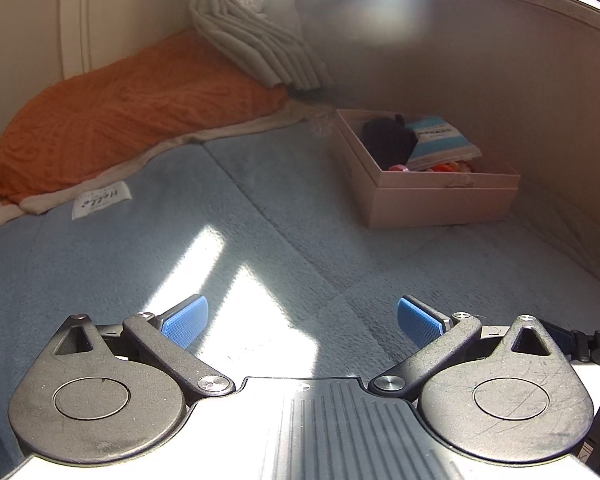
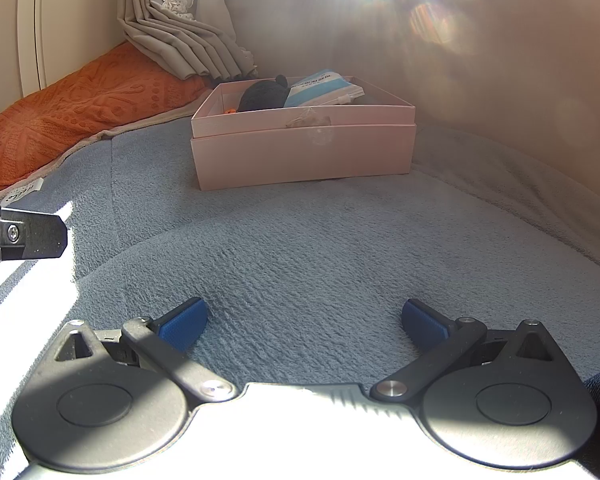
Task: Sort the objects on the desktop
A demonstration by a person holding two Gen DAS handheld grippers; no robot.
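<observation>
A: Biggest first. Blue-grey fleece blanket point(image 1: 260, 216) fills the lower and middle frame in both views, sun patch at lower centre of the left wrist view.

B: Then the orange textured cushion point(image 1: 132, 120) at upper left, grey pleated curtain point(image 1: 252, 40) above it, top centre-left. A beige wall runs behind, upper right.

A: Task thing?

B: Pink box point(image 1: 432, 196), open top, right of centre in the left wrist view, centre-top in the right wrist view. It sits on the blanket, well apart from both tools.

A: Contents?

B: Black fuzzy item point(image 2: 264, 96) on the left, and a blue-and-white packet point(image 2: 320, 88) leaning beside it. Small orange and pink bits low inside, too small to name.

A: Grippers?

B: Left gripper point(image 1: 300, 318) bottom centre, blue pads spread wide, nothing between. Right gripper point(image 2: 304, 320) same: fingers apart, empty, over bare blanket.

A: Loose objects left?

B: None visible on the blanket. Only a small white label point(image 1: 102, 200) at the cushion edge, left, and that looks sewn on.

A: Step?

B: My read: sorting looks finished or between picks, since everything visible is already in the box. Next move would need a scan outside these views for leftovers, otherwise nothing to grab.
</observation>
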